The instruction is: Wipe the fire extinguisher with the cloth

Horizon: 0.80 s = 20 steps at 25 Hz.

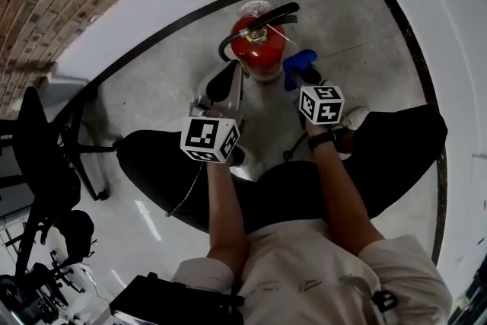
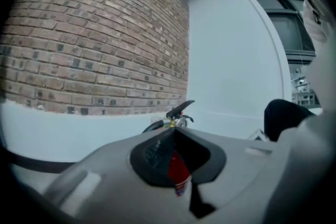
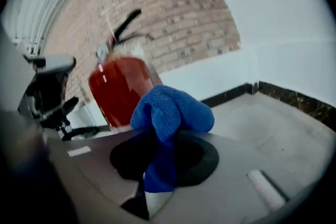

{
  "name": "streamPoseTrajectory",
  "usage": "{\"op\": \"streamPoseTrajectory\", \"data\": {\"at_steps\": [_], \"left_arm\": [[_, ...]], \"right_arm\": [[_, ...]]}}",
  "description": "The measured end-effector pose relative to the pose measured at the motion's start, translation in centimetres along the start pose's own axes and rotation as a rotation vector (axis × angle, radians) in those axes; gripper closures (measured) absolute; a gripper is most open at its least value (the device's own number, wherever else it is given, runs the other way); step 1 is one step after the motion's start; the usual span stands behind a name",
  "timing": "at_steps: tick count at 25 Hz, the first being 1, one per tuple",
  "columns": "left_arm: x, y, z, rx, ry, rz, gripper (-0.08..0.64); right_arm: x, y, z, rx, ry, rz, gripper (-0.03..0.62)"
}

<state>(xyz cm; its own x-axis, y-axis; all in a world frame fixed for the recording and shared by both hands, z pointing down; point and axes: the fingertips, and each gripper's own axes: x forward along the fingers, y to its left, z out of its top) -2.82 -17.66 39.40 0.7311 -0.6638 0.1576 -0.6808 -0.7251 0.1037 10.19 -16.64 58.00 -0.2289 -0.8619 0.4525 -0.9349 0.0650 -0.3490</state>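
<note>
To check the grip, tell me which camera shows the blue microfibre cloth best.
The right gripper view: the blue microfibre cloth sits in the middle, pinched between the right gripper's jaws. The head view shows only a small bunch of it; the left gripper view shows none.

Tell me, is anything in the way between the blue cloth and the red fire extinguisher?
Nothing visible is. The right tool grips the blue microfibre cloth, and the red metal fire extinguisher stands just beyond it, with only open air between them.

White short-sleeved shirt (image 1: 304,274), black trousers (image 1: 388,152), black wristband (image 1: 321,139) on right wrist.
</note>
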Motion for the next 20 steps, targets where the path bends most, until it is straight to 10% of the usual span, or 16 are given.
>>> {"op": "streamPoseTrajectory", "data": {"at_steps": [8,13,20], "left_arm": [[-1.7,-1.3,2.3,-0.018,-0.073,-0.010,0.558],[-2.7,-1.7,2.1,-0.031,-0.086,0.013,0.558],[-2.8,-2.7,0.1,-0.040,-0.045,0.008,0.558]], "right_arm": [[-5.2,9.6,13.2,-0.165,-0.286,0.195,0.511],[-4.1,9.6,13.0,-0.211,-0.302,0.174,0.514],[-1.0,3.9,4.5,0.052,-0.091,0.086,0.518]]}}
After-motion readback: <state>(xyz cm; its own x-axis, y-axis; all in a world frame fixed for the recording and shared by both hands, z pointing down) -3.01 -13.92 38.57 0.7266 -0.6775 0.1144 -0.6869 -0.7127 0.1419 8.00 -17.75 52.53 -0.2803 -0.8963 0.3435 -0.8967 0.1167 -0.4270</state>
